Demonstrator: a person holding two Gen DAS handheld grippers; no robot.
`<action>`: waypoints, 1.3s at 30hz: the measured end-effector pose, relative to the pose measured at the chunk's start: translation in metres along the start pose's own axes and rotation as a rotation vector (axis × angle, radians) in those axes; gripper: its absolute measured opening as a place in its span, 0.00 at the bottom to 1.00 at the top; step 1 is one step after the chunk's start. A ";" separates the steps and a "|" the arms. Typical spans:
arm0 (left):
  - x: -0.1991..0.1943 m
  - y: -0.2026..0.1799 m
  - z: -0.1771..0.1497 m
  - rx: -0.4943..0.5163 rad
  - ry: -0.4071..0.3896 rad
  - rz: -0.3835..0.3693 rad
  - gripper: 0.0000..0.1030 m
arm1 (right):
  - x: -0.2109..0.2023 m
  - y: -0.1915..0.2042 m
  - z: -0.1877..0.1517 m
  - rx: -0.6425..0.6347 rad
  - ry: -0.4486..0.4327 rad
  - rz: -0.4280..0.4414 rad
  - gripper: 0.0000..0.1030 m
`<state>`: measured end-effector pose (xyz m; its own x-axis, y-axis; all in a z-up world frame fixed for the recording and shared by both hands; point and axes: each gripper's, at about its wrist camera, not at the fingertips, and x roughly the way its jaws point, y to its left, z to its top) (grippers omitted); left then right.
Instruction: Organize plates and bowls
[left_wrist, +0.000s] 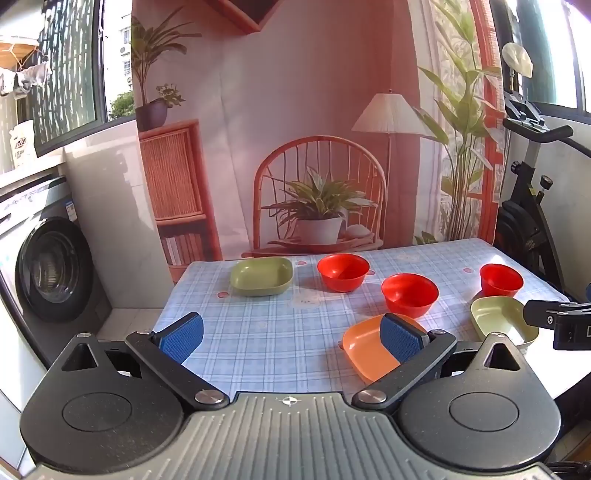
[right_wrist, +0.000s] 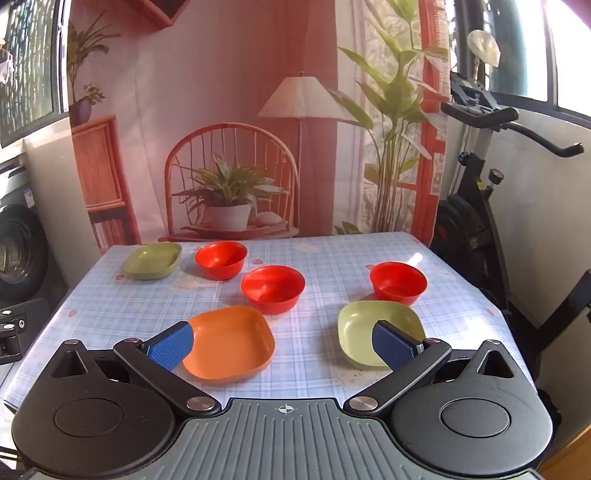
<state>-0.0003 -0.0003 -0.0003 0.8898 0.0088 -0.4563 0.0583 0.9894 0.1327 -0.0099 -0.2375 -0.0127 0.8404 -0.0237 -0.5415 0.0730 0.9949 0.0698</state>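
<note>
I'm in a home utility room — washing machine (left_wrist: 51, 269) left of the counter (left_wrist: 280, 332), exercise bike (right_wrist: 476, 206) right of it.

Six dishes upright, all apart: orange plate (right_wrist: 229, 341) near front, pale green plate (right_wrist: 364, 328) right of it, olive plate (right_wrist: 153, 260) far left, three red bowls (right_wrist: 272, 288) (right_wrist: 221, 258) (right_wrist: 398, 282) between.

Six dishes on the surface (right_wrist: 314, 373). A shallow dish (right_wrist: 153, 261) sits at the far left corner, with a bowl (right_wrist: 221, 259) just to its right. A second bowl (right_wrist: 272, 289) stands near the centre, and a third bowl (right_wrist: 398, 282) lies toward the right edge. Two plates occupy the near row: one plate (right_wrist: 231, 341) before the central bowl, another plate (right_wrist: 369, 332) before the right bowl.
</note>
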 end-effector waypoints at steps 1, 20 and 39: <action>0.000 0.000 0.000 -0.001 0.000 -0.001 0.99 | 0.000 0.000 0.000 -0.001 0.000 0.002 1.00; 0.000 -0.001 -0.003 -0.006 0.002 -0.006 1.00 | 0.000 0.000 0.000 -0.005 -0.007 0.000 1.00; 0.000 0.002 0.002 -0.017 0.006 -0.010 1.00 | 0.000 0.000 0.001 -0.005 -0.006 0.001 1.00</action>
<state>0.0005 0.0014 0.0014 0.8863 -0.0003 -0.4631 0.0594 0.9918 0.1131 -0.0093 -0.2379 -0.0120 0.8438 -0.0237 -0.5361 0.0701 0.9953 0.0663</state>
